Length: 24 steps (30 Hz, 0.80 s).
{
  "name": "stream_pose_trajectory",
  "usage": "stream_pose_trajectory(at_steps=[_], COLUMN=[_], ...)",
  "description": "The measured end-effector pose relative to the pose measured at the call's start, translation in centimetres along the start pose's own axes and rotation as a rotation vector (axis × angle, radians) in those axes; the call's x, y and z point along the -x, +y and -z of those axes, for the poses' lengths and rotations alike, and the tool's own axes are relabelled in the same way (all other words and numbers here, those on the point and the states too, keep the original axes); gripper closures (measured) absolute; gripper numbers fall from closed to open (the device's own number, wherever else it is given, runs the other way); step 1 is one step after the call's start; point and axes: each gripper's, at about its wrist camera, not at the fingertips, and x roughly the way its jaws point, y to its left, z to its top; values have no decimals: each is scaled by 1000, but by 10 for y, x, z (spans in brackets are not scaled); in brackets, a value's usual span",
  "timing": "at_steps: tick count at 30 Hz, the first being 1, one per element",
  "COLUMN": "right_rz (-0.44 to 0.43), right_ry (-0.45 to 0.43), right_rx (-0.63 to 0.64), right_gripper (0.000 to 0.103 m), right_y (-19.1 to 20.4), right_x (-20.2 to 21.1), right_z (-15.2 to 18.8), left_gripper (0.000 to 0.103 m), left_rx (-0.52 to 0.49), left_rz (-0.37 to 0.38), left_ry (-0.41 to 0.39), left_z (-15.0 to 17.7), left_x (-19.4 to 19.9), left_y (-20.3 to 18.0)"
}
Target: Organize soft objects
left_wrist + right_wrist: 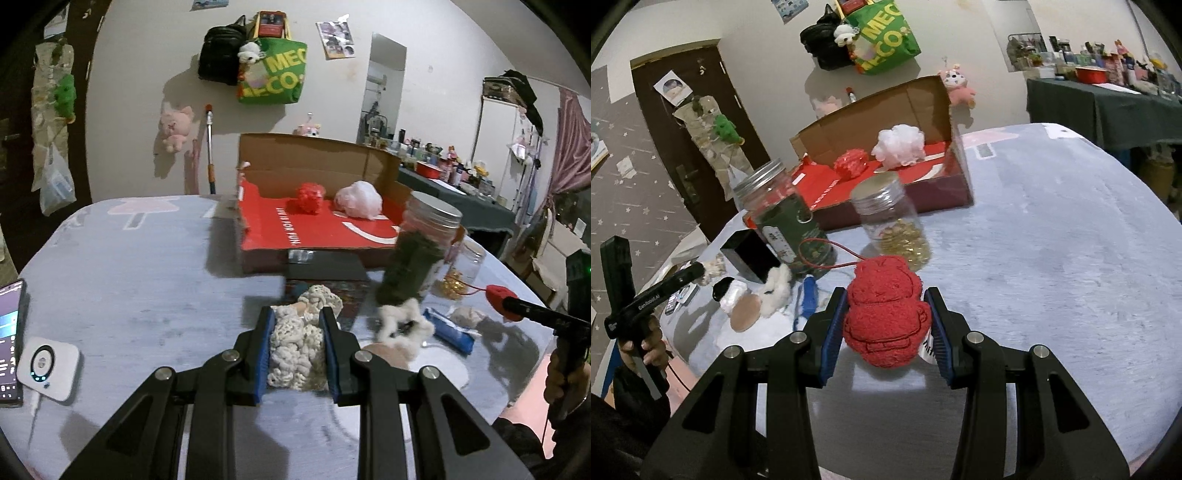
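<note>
My left gripper [297, 325] is shut on a cream crocheted piece [291, 347], held just above the table. My right gripper [886, 299] is shut on a red plush toy [884, 314] with a red string; the same toy also shows in the left wrist view [498, 295]. An open cardboard box [314, 158] with a red lining stands at the table's far side. Inside it lie a red pom-pom [310, 197] and a white-pink mesh puff [358, 199]. A white fluffy piece [402, 325] lies on the table to the right of my left gripper.
A jar with a dark green label [783, 214] and a clear jar of gold bits [894, 221] stand in front of the box. A black box [750, 254], a blue packet [448, 330] and a round pad [746, 310] lie nearby. A phone [9, 336] and a white device [48, 367] lie at the left.
</note>
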Motion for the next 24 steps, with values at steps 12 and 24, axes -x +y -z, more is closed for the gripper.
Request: stream_pose_trajectory(at_steps=[12, 24], right_rz=[34, 44], right_ry=[40, 66], right_rx=[-2, 37], right_gripper=[62, 62], right_y=[-27, -51], right_x=[-1, -9], right_z=[-12, -44], left_gripper=[77, 77], left_rx=[-14, -64], left_rz=[-42, 26], left_ry=[10, 42], left_z=[-5, -26], left_x=[-14, -50], left_y=[37, 55])
